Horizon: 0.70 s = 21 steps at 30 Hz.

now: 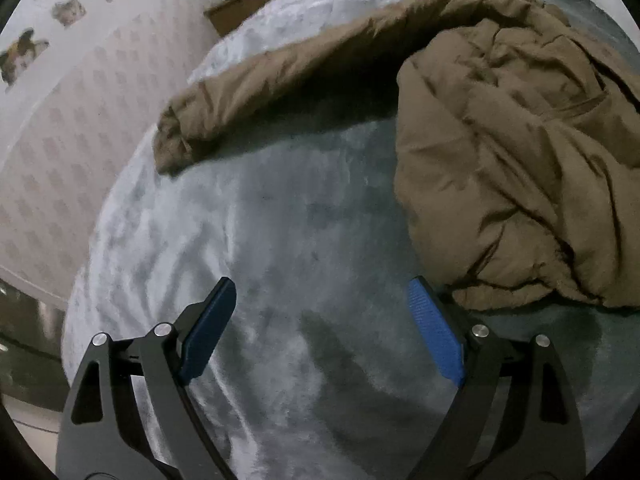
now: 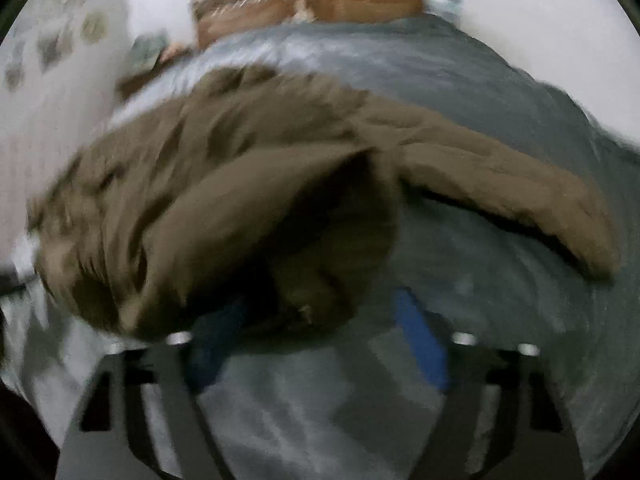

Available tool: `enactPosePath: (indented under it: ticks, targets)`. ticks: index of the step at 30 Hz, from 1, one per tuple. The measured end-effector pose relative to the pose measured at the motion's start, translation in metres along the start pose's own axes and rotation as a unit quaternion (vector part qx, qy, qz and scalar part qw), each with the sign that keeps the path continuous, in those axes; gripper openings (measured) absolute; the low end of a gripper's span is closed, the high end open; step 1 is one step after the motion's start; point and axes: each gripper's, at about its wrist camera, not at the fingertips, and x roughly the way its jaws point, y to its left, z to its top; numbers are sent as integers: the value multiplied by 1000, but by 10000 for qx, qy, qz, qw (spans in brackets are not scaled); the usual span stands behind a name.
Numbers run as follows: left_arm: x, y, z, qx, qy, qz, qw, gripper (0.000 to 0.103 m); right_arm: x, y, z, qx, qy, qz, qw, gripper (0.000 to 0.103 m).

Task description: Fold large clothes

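Grey bed cover, brown jacket heaped at 2 o'clock, sleeve out to 10. Left gripper jaws spread, empty. Right gripper blurred, jaws apart, jacket hem between them; grip unclear. Risk: puffy fabric slips, fold collapses.

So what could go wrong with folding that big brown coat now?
The brown puffy coat is bunched in a heap, so a fold made now might trap wrinkles. One sleeve sprawls across the grey blanket and could get left sticking out. The left gripper is open and holding nothing. The right-wrist picture is blurry, so the right gripper may miss its grab.
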Motion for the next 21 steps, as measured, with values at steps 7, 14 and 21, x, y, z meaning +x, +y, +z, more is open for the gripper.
enactPosePath:
  ticks: [7,14,21]
  targets:
    - [-10,-2,-4,-21,-39,-573,9983,88,14,6,7,-183,4,-169,9997,30]
    - [-22,-40,-5,877,-215,-511,9946,88,21,-9,8,357,141,149,9992,16]
    - [-31,-83,10,1331,-553,-554,9880,88,24,-8,7,444,69,222,9987,16]
